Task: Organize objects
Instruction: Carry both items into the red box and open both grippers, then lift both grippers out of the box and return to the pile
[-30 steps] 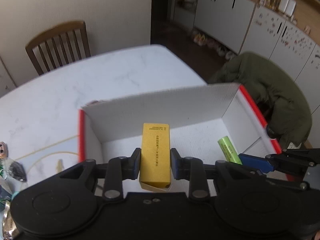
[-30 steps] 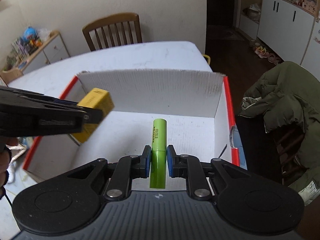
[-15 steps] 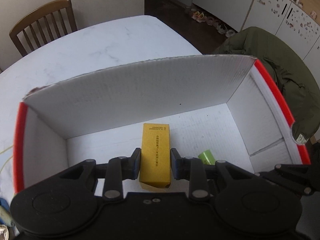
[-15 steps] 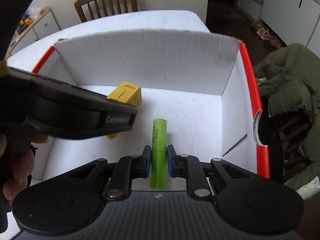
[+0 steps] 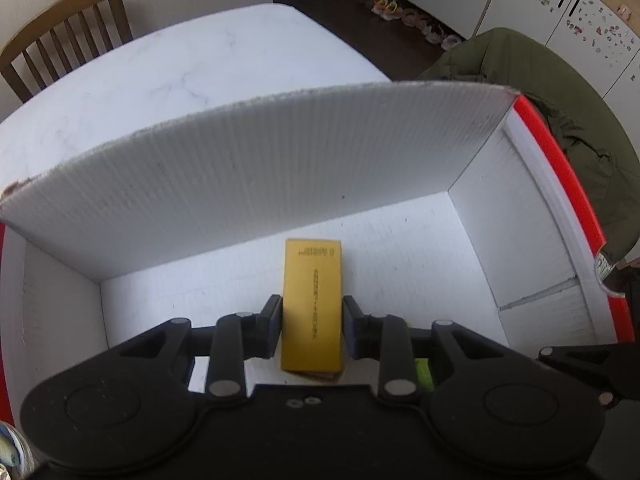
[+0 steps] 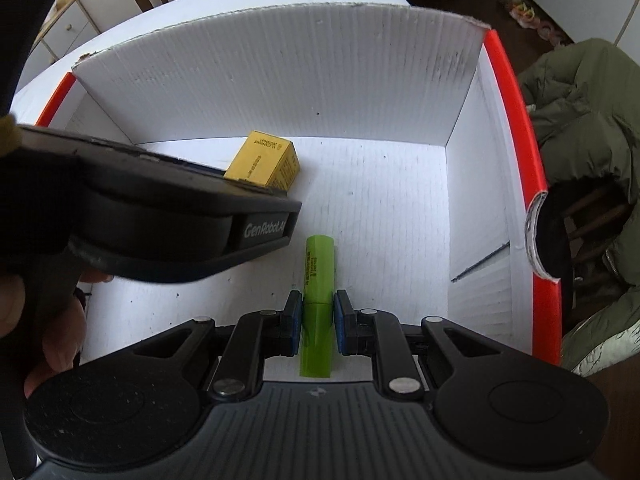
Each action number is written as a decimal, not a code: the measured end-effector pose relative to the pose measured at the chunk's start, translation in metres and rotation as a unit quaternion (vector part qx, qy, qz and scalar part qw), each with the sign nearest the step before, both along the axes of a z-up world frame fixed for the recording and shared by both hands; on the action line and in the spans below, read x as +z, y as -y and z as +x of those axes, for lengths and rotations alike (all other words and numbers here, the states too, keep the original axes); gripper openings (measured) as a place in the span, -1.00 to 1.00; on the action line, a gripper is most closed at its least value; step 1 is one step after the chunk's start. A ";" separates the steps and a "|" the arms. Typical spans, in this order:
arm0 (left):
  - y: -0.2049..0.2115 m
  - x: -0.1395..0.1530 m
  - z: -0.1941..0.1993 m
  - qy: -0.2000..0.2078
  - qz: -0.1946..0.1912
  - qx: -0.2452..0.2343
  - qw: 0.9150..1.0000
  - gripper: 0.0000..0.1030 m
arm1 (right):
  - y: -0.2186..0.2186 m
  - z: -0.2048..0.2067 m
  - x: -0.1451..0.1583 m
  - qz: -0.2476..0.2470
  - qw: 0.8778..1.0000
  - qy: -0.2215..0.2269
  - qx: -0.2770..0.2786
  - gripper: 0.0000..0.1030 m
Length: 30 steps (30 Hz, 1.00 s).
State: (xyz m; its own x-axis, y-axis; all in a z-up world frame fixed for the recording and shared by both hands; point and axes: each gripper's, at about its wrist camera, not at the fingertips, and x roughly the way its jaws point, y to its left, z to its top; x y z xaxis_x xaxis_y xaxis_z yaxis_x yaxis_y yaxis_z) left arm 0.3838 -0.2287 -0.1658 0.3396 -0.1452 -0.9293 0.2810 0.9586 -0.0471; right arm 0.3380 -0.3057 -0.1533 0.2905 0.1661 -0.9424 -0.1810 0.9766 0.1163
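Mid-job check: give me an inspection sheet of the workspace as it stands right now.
Surface: white marble-look table; white corrugated box with red rims sits on it.
Job's things: yellow carton and green cylinder, both low inside the box.
Clutter: small items at the left wrist view's lower left edge, too cut off to identify.
Grippers: left gripper shut on the carton; right gripper shut on the cylinder.
Cables: nothing seen.
Surroundings: wooden chair, olive jacket over a seat, shoes on the floor, white cabinets.

Both my wrist cameras look steeply down, close in, sharing the white corrugated box (image 5: 256, 184) (image 6: 280, 80) interior.
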 end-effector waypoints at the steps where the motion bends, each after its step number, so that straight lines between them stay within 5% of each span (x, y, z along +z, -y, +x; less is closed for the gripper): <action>1: 0.000 0.000 0.000 -0.001 0.001 -0.001 1.000 -0.37 | 0.000 0.000 0.000 0.000 1.000 -0.002 0.000 -0.68; 6: -0.003 0.004 -0.001 0.002 -0.001 0.004 1.000 -0.21 | -0.002 -0.001 0.000 -0.006 1.000 -0.006 0.000 -0.68; 8: -0.006 0.008 -0.003 0.006 -0.004 0.008 1.000 0.09 | -0.001 -0.003 0.002 -0.001 1.000 -0.004 -0.001 -0.68; 10: -0.008 0.012 -0.006 0.015 -0.004 0.007 1.000 0.18 | 0.001 -0.004 0.003 0.000 1.000 -0.001 -0.003 -0.67; 20: -0.022 0.044 -0.022 0.052 -0.027 0.012 0.998 0.25 | 0.010 -0.016 0.025 0.017 0.999 0.037 -0.004 -0.43; 30: -0.046 0.082 -0.056 0.098 -0.047 0.012 0.994 0.27 | 0.012 -0.036 0.053 0.031 0.996 0.086 0.014 -0.42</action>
